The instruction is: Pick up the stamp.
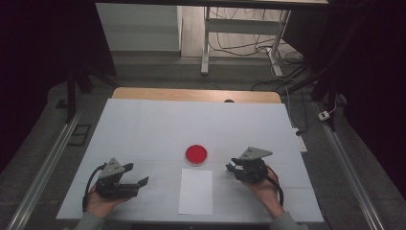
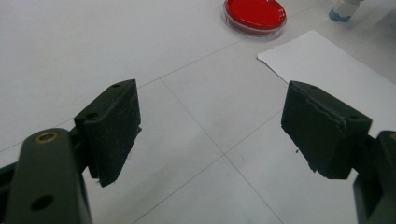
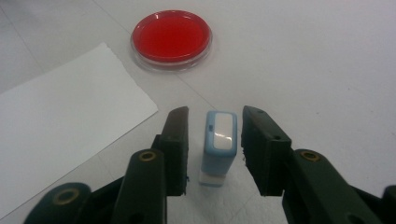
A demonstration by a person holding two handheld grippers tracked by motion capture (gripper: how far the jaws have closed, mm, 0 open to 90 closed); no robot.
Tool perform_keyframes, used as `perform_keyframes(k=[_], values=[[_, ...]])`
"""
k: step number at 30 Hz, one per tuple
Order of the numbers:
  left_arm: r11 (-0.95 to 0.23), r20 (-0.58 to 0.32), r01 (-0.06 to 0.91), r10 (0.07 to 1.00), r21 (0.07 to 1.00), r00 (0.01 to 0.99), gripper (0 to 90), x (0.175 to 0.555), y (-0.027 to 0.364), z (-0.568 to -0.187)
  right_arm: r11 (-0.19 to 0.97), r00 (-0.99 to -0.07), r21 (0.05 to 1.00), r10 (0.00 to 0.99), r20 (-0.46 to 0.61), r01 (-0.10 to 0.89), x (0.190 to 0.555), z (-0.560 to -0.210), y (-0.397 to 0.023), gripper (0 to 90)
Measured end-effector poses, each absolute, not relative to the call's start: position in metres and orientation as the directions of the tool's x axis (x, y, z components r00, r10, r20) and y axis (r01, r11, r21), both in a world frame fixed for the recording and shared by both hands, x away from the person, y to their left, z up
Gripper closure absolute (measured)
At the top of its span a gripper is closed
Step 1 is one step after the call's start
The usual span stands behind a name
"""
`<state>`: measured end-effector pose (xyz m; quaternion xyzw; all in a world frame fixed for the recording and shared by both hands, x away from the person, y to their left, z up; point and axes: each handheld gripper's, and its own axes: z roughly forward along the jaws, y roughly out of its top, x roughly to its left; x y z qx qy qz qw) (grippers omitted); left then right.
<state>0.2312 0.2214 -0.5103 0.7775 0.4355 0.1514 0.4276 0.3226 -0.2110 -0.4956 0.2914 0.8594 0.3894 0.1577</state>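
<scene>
Black jaws of the right gripper [image 3: 212, 144] stand on either side of a small pale-blue stamp [image 3: 218, 147], which stands upright on the table [image 3: 327, 70] between them. A narrow gap shows on each side of the stamp, so the pads are not pressing on it; whether one pad brushes it is hard to make out. In the high view the stamp is mostly hidden behind the right gripper [image 1: 233, 168], with just a bluish tip at its front. Beyond the stamp, well apart from it, lies a round dish [image 3: 171, 39] with red filling. To the stamp's left lies a white sheet of paper [image 3: 60, 126], cut off by the picture's edge. Farther from the stamp, past the paper, the left gripper [image 2: 210, 128] rests in the person's left hand [image 1: 98, 203] with its jaws wide apart, nothing between them.
</scene>
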Motion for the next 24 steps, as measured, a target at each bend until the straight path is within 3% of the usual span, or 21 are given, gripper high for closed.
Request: perform_keyframes(k=[5,24], values=[[-0.257,-0.136,0.548,0.806,0.796,0.576,20.5,0.2315,0.2219,-0.5108,0.535,-0.778,0.754,0.627,-0.051,0.381,0.3230,-0.4980,-0.2110,74.5],[-0.265,-0.133,0.550,0.804,0.792,0.579,20.5,0.2319,0.2217,-0.5125,0.515,-0.778,0.774,0.626,-0.048,0.367,0.3208,-0.4942,-0.2133,75.2]])
